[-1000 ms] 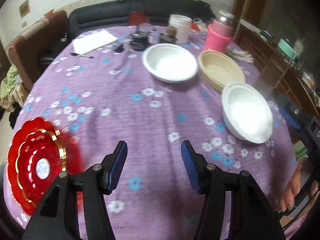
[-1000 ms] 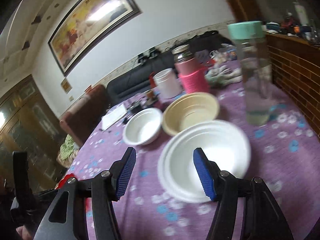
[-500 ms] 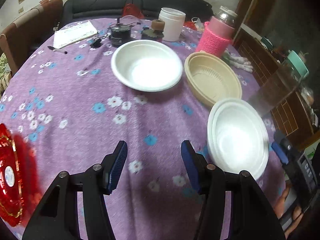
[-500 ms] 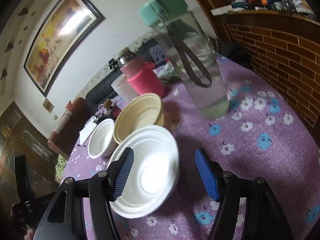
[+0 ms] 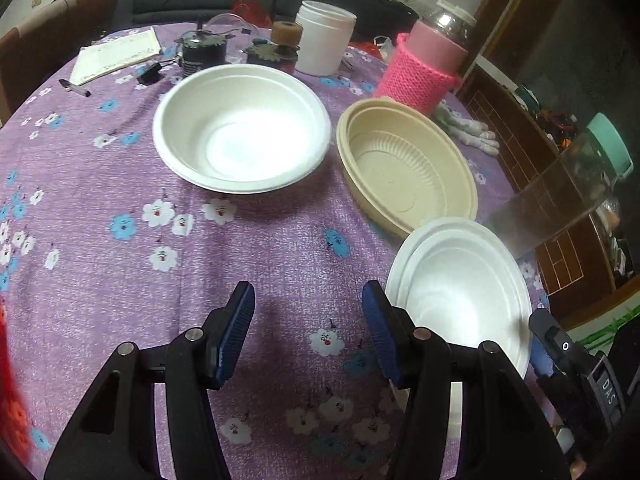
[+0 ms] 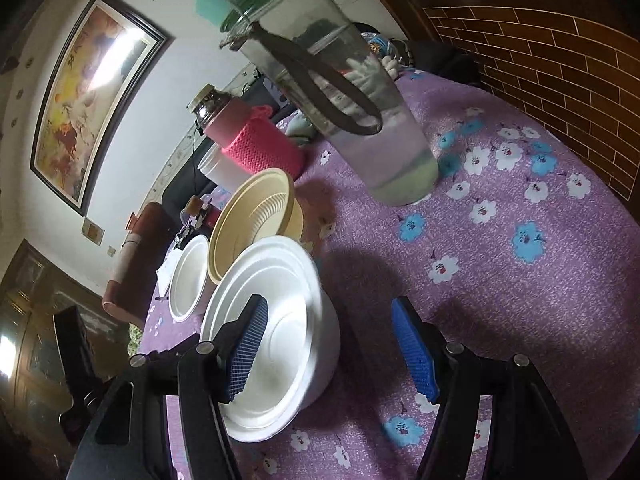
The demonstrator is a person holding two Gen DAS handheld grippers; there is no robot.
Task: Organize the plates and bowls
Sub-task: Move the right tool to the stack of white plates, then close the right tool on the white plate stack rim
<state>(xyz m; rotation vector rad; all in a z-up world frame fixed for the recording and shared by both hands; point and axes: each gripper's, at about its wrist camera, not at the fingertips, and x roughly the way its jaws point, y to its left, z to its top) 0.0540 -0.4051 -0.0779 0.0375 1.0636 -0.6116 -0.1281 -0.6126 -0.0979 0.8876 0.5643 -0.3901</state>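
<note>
On the purple flowered tablecloth stand a white foam bowl [image 5: 240,128], a beige ribbed bowl [image 5: 404,164] and a nearer white foam bowl [image 5: 460,296]. My left gripper [image 5: 308,336] is open and empty, low over the cloth, its right finger at the near white bowl's left rim. My right gripper [image 6: 332,344] is open; its left finger sits over the inside of the near white bowl [image 6: 288,320] and its right finger outside the wall. The beige bowl [image 6: 252,216] and far white bowl [image 6: 186,276] lie beyond. A red plate's edge [image 5: 10,412] shows at the far left.
A clear bottle with a teal lid [image 6: 340,92] stands right of the bowls. A jar in a pink knitted sleeve [image 5: 424,68], a white tub [image 5: 324,40], small dark jars, a notepad [image 5: 116,54] and a pen sit at the table's back. A brick-patterned cabinet [image 6: 560,60] borders the right.
Both grippers have moved forward and right toward the near white bowl. The right gripper now straddles its rim. The red plate has slid almost out of the left view.
</note>
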